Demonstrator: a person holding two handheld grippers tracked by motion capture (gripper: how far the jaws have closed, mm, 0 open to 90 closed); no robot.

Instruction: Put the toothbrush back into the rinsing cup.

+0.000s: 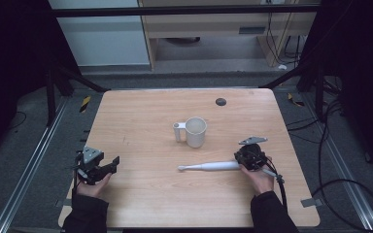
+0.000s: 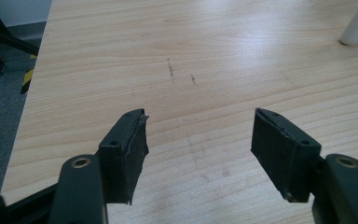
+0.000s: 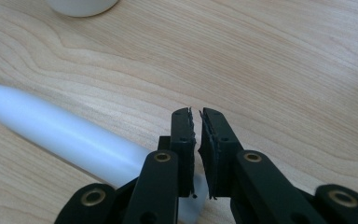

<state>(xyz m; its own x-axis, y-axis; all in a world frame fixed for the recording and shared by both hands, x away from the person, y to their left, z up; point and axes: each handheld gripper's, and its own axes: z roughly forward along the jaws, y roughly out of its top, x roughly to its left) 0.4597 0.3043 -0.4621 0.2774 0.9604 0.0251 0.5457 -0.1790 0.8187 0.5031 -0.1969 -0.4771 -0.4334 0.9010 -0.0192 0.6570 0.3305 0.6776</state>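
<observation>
Right gripper [image 1: 246, 158] fingers closed over white toothbrush [image 1: 209, 167], mug [image 1: 194, 131] beyond

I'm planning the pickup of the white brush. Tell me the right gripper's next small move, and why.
Probably open the right gripper. Its jaws stand almost shut, with the thick end of the brush showing beneath them rather than between the pads, so they seem to grip nothing. The brush lies flat on the table. Opened, they could straddle it.
</observation>
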